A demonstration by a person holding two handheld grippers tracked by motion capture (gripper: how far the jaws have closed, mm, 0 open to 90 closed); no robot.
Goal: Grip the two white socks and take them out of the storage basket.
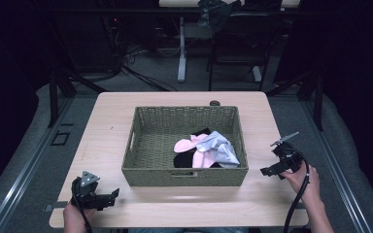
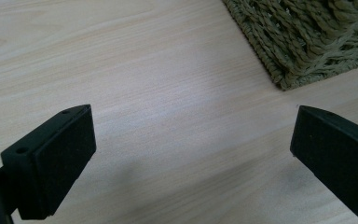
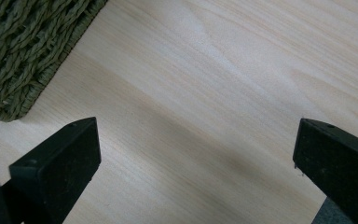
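The basket (image 1: 184,145) sits mid-desk (image 1: 107,121), holding pink, grey and black clothes (image 1: 206,150) in its right half. The left tool (image 1: 108,198) at the near left corner and the right tool (image 1: 272,158) by the right edge both stand spread, empty.
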